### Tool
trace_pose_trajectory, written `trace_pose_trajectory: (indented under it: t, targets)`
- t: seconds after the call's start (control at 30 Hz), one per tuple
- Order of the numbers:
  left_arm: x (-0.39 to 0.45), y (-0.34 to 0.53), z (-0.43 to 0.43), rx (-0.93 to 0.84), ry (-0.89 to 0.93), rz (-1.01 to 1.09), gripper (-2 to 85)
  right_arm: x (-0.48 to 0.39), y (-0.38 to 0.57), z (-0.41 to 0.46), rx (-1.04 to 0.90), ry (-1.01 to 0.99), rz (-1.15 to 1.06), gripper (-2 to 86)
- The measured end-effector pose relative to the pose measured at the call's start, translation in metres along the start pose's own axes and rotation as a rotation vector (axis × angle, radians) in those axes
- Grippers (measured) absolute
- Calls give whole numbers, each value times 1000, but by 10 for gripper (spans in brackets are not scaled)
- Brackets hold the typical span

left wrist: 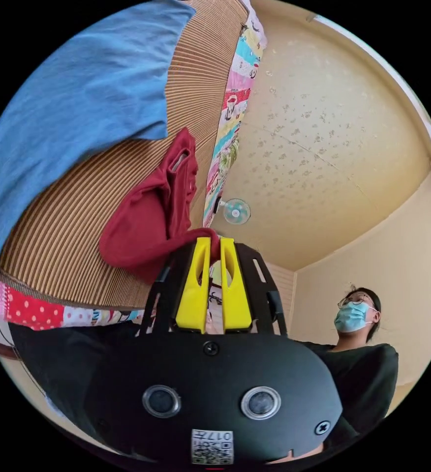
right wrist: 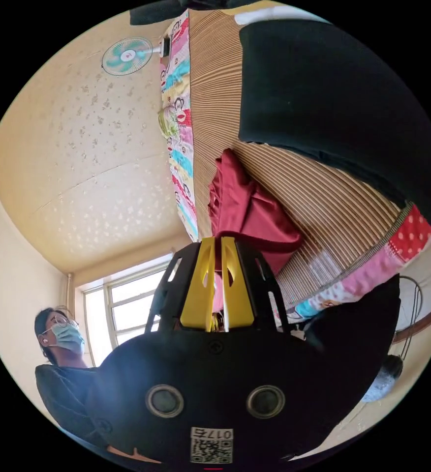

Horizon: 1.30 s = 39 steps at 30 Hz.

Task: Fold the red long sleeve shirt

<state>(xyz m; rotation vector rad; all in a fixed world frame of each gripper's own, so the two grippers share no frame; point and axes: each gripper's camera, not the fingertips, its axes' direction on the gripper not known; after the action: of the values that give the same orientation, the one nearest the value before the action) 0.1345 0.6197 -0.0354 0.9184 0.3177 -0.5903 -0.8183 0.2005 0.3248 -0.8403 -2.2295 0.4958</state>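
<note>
Up close in the left gripper view, the left gripper (left wrist: 214, 243) has its two yellow jaws pressed close together, and a bit of the red shirt (left wrist: 149, 216) is pinched between their tips. The rest of the shirt hangs in a soft bunch from the tips and lies against the striped brown mat (left wrist: 77, 216). A blue cloth (left wrist: 73, 108) lies on the same mat, just beside the shirt but not touching it. A bright patchwork blanket (left wrist: 232, 113) runs along the edge of the mat. A small fan (left wrist: 236, 211) sits on the pale spotted ceiling (left wrist: 323, 147). A person (left wrist: 358, 344) in a dark top and a face mask is in the corner of this view. In the right gripper view, the right gripper (right wrist: 215, 243) also has its yellow jaws close together, and the red shirt sits right at their tips, but I cannot tell if they really pinch it. The shirt is bunched up on the mat. A black cloth (right wrist: 333, 98) lies on the mat, a little way from the shirt. A window (right wrist: 127, 300) glows bright behind the gripper.
</note>
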Motion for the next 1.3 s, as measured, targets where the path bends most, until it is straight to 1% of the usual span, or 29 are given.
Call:
trace_pose_trajectory:
  t: [0.07,0.13,0.27,0.33,0.37,0.47,0.5,0.53,0.6,0.63,0.67,0.7,0.73,0.77,0.83,0.87,0.93,1.0,1.03,1.07,1.13,1.17,1.23,1.3]
  targets:
    - [19,-42,25,36,13,80,41,-18,-32,29,27,-44,-41,27]
    - [29,-71,46,56,-4,107,41,-39,-73,70,67,-63,-62,27]
    - [35,-140,93,71,-77,148,41,-49,-132,128,123,-63,-14,28]
    - [30,-167,113,66,-116,127,42,-43,-171,164,133,-61,30,32]
    - [25,-183,125,63,-165,112,45,-41,-180,172,136,-55,44,33]
    - [9,-209,144,43,-283,118,68,-26,-210,201,161,-12,99,45]
    - [8,-210,144,53,-288,134,74,-22,-213,204,191,-29,93,50]
    - [8,-208,139,94,-269,175,85,-21,-211,201,247,-91,58,55]
    - [12,-198,127,134,-239,236,99,-26,-205,194,277,-121,7,58]
    - [14,-189,122,120,-253,269,110,-35,-201,194,242,-59,-48,56]
    - [15,-177,119,81,-310,293,113,-41,-198,196,210,-7,-84,55]
    - [14,-170,118,60,-350,305,115,-55,-190,205,128,122,-166,53]
    - [11,-155,118,18,-435,324,121,-69,-179,220,47,260,-259,52]
    - [5,-139,119,-31,-507,334,125,-75,-172,228,10,323,-309,52]
    - [-10,-115,123,-108,-579,331,131,-95,-146,266,-123,504,-494,52]
    - [-21,-101,125,-147,-623,325,135,-97,-141,276,-149,538,-527,53]
    - [-37,-82,128,-178,-695,310,140,-104,-126,315,-230,708,-602,55]
    - [-53,-65,129,-166,-730,284,158,-114,-109,349,-286,763,-646,60]
    - [-63,-56,131,-187,-727,267,157,-124,-92,377,-361,766,-702,66]
    - [-70,-48,132,-187,-718,253,150,-129,-83,391,-403,768,-727,70]
    - [-81,-39,131,-167,-709,217,129,-153,-39,448,-529,776,-808,86]
    - [-89,-36,129,-161,-699,183,114,-158,-28,461,-552,771,-829,91]
    - [-100,-32,125,-149,-638,141,99,-176,17,515,-669,769,-887,112]
    - [-103,-25,122,-135,-592,149,81,-178,48,557,-761,836,-888,129]
